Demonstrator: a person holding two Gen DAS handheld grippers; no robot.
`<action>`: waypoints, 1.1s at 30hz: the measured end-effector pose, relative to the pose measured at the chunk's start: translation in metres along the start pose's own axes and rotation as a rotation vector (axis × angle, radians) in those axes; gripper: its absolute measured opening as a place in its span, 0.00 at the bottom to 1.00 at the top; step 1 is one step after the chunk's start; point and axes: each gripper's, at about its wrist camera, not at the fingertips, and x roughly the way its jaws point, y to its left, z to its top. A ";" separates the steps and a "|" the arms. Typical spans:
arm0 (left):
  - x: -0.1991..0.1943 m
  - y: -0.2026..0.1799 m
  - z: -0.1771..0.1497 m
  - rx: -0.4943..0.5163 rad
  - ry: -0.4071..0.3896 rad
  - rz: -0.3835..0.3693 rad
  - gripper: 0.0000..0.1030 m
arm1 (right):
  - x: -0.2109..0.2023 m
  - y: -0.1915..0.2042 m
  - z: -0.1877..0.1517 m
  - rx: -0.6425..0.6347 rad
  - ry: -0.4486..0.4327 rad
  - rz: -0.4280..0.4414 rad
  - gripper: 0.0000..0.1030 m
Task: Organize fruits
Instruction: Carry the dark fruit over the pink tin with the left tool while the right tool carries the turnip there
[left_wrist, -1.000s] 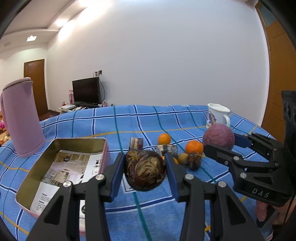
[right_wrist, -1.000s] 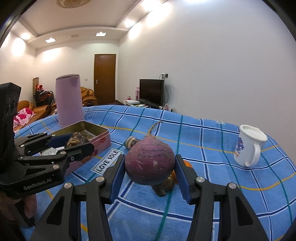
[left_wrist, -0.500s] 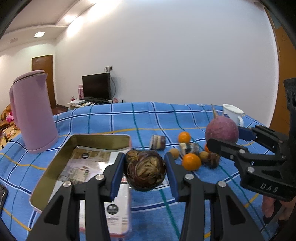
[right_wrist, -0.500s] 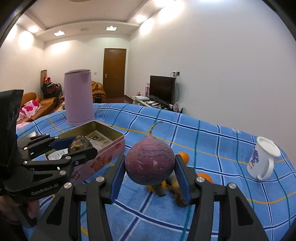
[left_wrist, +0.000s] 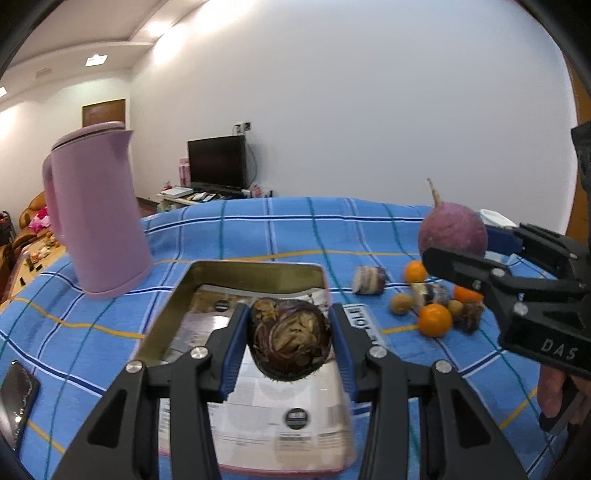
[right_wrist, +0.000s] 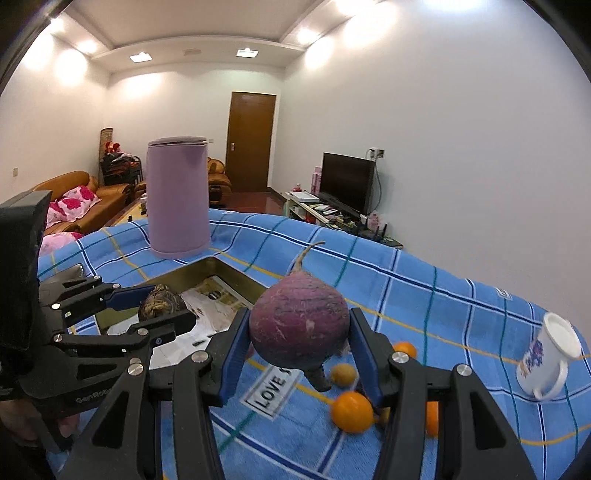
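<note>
I carry both loads toward the tin (left_wrist: 255, 267): left gripper (left_wrist: 290, 341) clamps a brown bulb (left_wrist: 290, 339), right gripper (right_wrist: 299, 341) clamps a purple radish (right_wrist: 299, 325); next, lower and release inside.

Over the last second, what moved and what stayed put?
Both tools carried their loads sideways toward the tin: the left tool now holds the brown bulb over it, and the right tool brings the purple radish toward its near edge. Grips are unchanged; oranges, mug and pink jug stayed.
</note>
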 end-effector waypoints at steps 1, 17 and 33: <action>0.001 0.004 0.001 -0.004 0.002 0.005 0.44 | 0.003 0.002 0.002 -0.003 0.000 0.007 0.52; 0.021 0.037 0.008 0.025 0.074 0.077 0.44 | 0.045 0.033 0.011 -0.059 0.054 0.076 0.53; 0.033 0.051 0.004 0.028 0.137 0.092 0.44 | 0.071 0.057 0.005 -0.103 0.110 0.132 0.53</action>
